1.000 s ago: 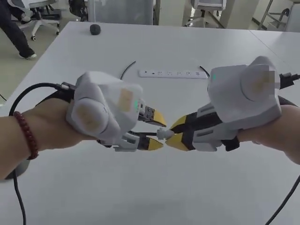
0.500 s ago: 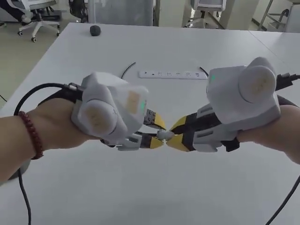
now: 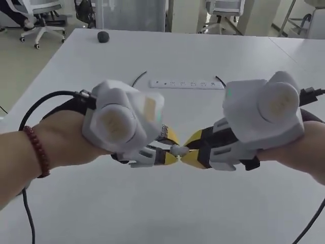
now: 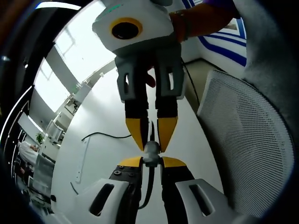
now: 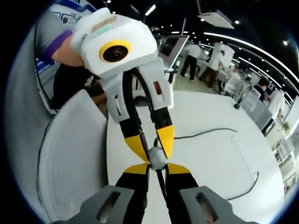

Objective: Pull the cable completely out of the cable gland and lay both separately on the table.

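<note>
- Pinches one end of cable gland [image 3: 177, 150] with right gripper [image 3: 189, 147]; jaws drawn in to a slim gap, yellow tips pressed on gland, looks clamped.
- Meets gland's opposite end with left gripper [image 3: 170, 147]; jaws likewise almost together, tips touching gland. Cannot tell whether biting gland body or only cable [image 4: 149, 186].
- Shows thin black cable threaded through gland and trailing back between the jaws on both sides of gland; not yet pulled out.
- Holds gland in mid-air, above table [image 3: 162, 213], nothing laid down yet.
- Sets grippers tip to tip, opposed across gland, probably to anchor gland on one side and drag cable straight along gland's axis from the other.
- Probably needs a firm bite on cable close behind gland, then hands drawn apart.
- Risks thin cable slipping through the tips, or gland coming along with it.
- Leaves power strip [image 3: 185, 83] on table beyond gland, well apart.
</note>
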`<state>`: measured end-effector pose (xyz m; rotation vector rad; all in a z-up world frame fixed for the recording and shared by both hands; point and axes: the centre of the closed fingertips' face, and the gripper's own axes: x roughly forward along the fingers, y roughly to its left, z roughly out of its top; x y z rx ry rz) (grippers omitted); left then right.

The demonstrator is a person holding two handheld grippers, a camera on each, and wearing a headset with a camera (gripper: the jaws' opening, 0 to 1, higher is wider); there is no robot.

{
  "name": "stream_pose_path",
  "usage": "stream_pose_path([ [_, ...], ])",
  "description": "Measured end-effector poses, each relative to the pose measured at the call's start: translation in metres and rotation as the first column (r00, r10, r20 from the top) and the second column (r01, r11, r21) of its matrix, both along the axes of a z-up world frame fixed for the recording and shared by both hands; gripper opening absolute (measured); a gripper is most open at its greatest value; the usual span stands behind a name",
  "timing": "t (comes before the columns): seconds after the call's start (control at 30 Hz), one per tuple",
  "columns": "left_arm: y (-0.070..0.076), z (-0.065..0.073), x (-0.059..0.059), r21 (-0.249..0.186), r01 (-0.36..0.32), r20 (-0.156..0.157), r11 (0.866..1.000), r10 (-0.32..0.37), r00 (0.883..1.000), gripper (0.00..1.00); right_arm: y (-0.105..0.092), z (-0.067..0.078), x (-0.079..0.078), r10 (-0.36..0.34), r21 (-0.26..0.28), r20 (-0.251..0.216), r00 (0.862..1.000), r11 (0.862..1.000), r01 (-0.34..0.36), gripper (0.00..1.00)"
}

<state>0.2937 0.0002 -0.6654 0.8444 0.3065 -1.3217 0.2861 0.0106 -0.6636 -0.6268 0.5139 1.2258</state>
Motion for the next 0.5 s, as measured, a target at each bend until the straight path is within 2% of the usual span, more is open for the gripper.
stream_pose_path([
  [0.1,0.001,0.001,0.003,-0.019,-0.028,-0.038,0.999,0.027,0.999,0.15,0.000,0.001,0.002,0.011,0.003,0.048,0.999,1.000,-0.011,0.08],
  [0.13,0.001,0.001,0.003,-0.016,-0.025,-0.033,1.000,0.024,0.999,0.15,0.000,0.001,0.002,0.015,0.002,0.057,0.998,1.000,-0.015,0.08],
  [0.17,0.000,0.001,0.003,-0.023,-0.039,-0.055,0.999,0.038,0.998,0.15,-0.001,0.000,0.003,0.016,0.003,0.060,0.998,1.000,-0.017,0.08],
  [0.2,0.001,-0.001,0.001,-0.033,-0.056,-0.099,0.998,0.052,0.994,0.15,-0.001,0.000,0.003,0.027,0.001,0.073,0.997,1.000,-0.027,0.08],
  [0.23,0.001,-0.001,0.002,-0.039,-0.061,-0.112,0.997,0.057,0.992,0.15,0.000,-0.001,0.002,0.037,0.000,0.092,0.995,0.999,-0.037,0.08],
  [0.27,0.001,0.000,0.003,-0.045,-0.068,-0.118,0.997,0.062,0.991,0.15,0.000,-0.001,0.002,0.036,0.003,0.096,0.995,0.999,-0.037,0.08],
  [0.3,0.002,-0.002,0.002,-0.040,-0.070,-0.137,0.997,0.064,0.989,0.15,0.000,-0.002,0.002,0.040,0.005,0.094,0.995,0.999,-0.040,0.08],
  [0.37,0.001,-0.001,0.002,-0.037,-0.060,-0.111,0.998,0.055,0.992,0.15,0.000,0.000,0.005,0.013,0.041,0.053,0.999,0.999,-0.015,0.08],
  [0.43,0.001,0.001,0.001,-0.043,-0.052,-0.112,0.998,0.047,0.993,0.15,0.000,0.002,0.003,-0.001,0.093,-0.020,1.000,0.996,0.003,0.08],
  [0.47,0.002,0.002,0.002,-0.049,-0.056,-0.111,0.997,0.051,0.993,0.15,0.001,0.008,0.006,-0.046,0.175,-0.088,0.995,0.983,0.061,0.08],
  [0.5,0.002,0.005,0.002,-0.063,-0.057,-0.126,0.996,0.049,0.991,0.15,0.000,0.007,0.005,-0.038,0.183,-0.114,0.993,0.981,0.059,0.09],
])
